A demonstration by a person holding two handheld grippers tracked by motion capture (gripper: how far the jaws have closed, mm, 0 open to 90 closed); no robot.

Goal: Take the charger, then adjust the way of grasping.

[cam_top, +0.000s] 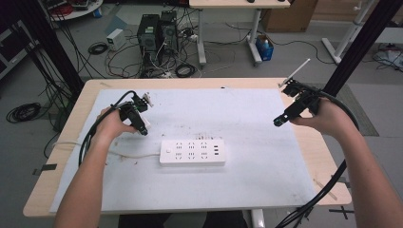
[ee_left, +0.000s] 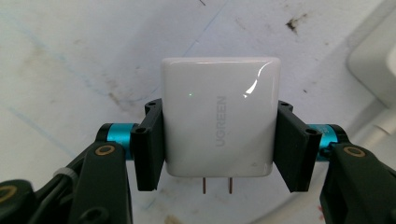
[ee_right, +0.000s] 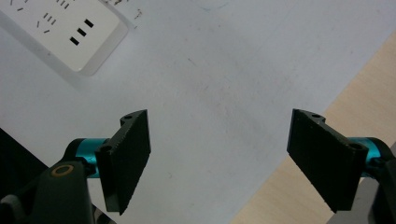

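Above the white mat, left gripper jaws clamped on white charger, right gripper jaws wide apart, empty

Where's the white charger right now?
The white charger is clamped in the left hand-held gripper, above the white mat's left side, just left of the power strip.

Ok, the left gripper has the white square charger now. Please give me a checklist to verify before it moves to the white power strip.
1. Left gripper shut on the white square charger, a pad on each side: ok.
2. Two metal prongs free of the pads and looking straight: ok.
3. White rectangular power strip lying flat, sockets up: ok.
4. Sockets unoccupied: ok.
5. Right gripper open, away from the strip: ok.
6. Prongs turned toward the strip: cannot tell.
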